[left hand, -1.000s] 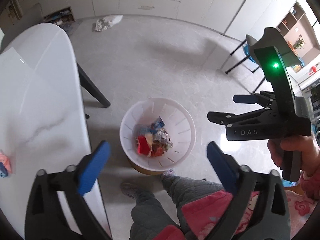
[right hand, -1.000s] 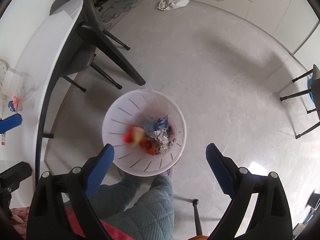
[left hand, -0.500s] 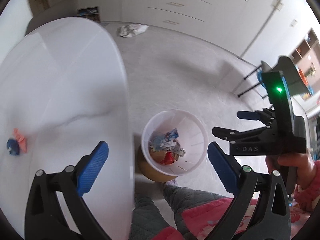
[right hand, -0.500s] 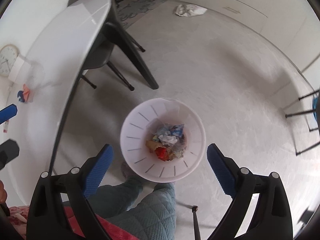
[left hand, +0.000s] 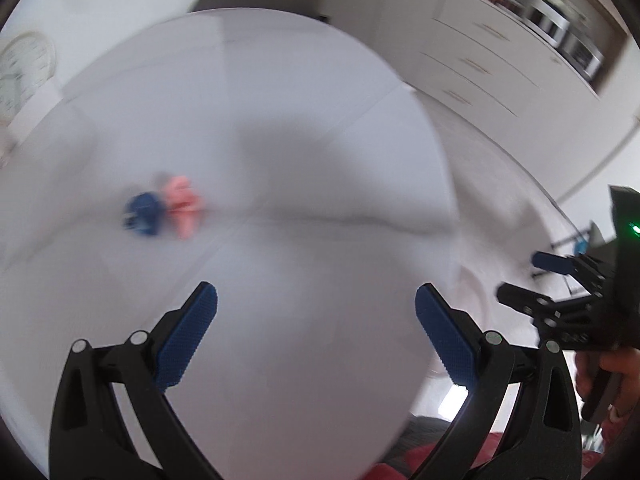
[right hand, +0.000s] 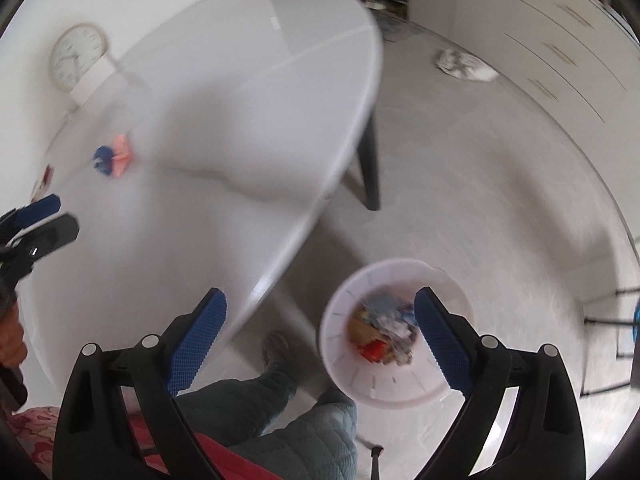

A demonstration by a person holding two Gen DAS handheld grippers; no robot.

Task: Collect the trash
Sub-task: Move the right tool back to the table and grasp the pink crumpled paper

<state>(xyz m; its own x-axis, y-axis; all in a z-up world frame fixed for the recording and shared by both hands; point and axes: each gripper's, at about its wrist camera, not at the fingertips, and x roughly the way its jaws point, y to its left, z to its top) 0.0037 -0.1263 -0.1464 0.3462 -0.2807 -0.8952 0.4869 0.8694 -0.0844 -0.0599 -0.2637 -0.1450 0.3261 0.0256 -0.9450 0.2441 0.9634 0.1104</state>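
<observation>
both claws gaping, empty. left claw (left hand: 316, 334) is facing pink-and-blue wrapper scrap (left hand: 166, 210) lying on tabletop (left hand: 320, 168) at 10 o'clock; straddle it low before pinching. bin (right hand: 396, 334) is waiting on the floor.

Both views now toward table (left hand: 320, 200)

Both units are held apart with nothing between the fingers: the left gripper (left hand: 316, 332) has its blue-padded fingers (left hand: 186, 340) spread wide, and the right gripper (right hand: 320, 340), gripped by a hand (left hand: 616, 376), is likewise spread.
</observation>
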